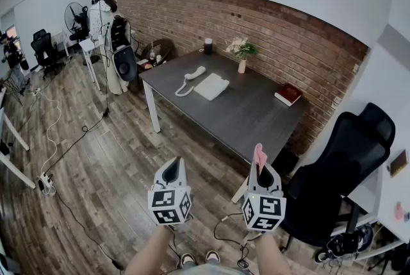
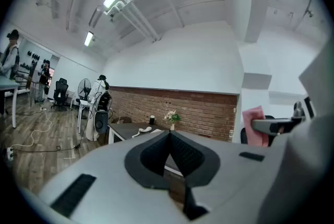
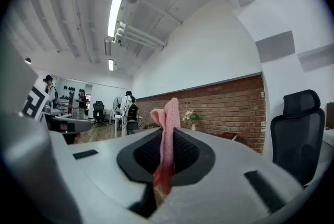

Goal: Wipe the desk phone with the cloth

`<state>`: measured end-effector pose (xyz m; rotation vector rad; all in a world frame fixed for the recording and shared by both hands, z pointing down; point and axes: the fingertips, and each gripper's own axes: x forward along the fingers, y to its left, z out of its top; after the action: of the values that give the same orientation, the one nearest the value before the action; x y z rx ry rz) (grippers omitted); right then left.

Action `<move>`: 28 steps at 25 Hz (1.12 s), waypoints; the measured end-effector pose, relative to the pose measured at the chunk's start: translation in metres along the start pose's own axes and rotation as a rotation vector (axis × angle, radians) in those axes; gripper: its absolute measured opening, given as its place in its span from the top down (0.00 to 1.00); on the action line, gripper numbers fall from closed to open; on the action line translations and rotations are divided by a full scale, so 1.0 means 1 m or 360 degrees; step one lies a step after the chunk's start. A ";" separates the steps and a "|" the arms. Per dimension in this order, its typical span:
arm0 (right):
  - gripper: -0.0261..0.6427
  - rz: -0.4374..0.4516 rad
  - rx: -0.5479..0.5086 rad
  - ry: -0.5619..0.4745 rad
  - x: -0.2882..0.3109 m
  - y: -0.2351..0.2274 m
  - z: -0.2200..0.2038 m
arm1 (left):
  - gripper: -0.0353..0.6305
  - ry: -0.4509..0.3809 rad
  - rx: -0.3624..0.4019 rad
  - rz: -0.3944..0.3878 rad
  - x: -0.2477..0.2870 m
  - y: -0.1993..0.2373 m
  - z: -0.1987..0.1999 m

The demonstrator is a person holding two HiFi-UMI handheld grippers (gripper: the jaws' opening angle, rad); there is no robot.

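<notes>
Left gripper (image 1: pixel 172 169) closed empty; right gripper's (image 1: pixel 259 170) thin pinch on the pink cloth (image 1: pixel 259 155) could slip while scrubbing the desk phone (image 1: pixel 212 86) far ahead.

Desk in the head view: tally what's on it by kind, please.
Desk phone: 1
Vase of flowers: 1
Red book: 1
Dark cylinder: 1
Total: 4
The pink cloth is not among them: the right tongs hold it.
</notes>
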<state>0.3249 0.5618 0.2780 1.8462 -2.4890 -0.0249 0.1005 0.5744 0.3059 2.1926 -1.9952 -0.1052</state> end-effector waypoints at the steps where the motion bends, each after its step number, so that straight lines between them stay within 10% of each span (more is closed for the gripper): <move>1: 0.94 -0.0004 0.0000 -0.0001 -0.002 0.002 -0.001 | 0.95 -0.0003 0.0000 -0.0001 -0.002 0.002 0.000; 28: 0.93 -0.0097 0.0118 0.0014 0.059 0.014 -0.022 | 0.95 0.0024 -0.0018 0.0014 0.048 0.070 -0.003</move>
<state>0.2958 0.5099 0.3022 1.9454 -2.4590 0.0745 0.0369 0.5210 0.3247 2.1709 -1.9912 -0.0982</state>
